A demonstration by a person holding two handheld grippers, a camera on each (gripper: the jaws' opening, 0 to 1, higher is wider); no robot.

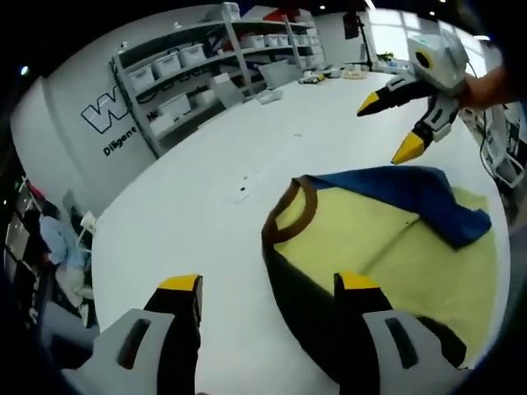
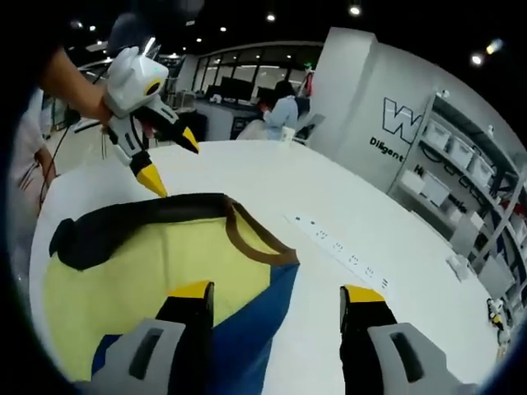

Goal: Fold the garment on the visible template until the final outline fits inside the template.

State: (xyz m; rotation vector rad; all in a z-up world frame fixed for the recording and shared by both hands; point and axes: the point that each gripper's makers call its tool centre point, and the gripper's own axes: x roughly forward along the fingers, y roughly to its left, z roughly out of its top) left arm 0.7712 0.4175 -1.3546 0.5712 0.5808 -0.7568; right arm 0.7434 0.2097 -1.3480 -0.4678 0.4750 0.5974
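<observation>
Garment of yellow cloth with brown collar, dark sleeve and blue fold (image 1: 387,247) is lying on the white surface (image 1: 189,214) between both tongs; right tongs (image 2: 274,298) and left tongs (image 1: 269,285) are hovering spread, gripping nothing, left nearer the collar.

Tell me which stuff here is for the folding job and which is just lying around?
For the job: garment, left gripper, right gripper, both with jaws open, white table.

Just lying about: power strip, shelves with bins, small items at the table's far end.
</observation>
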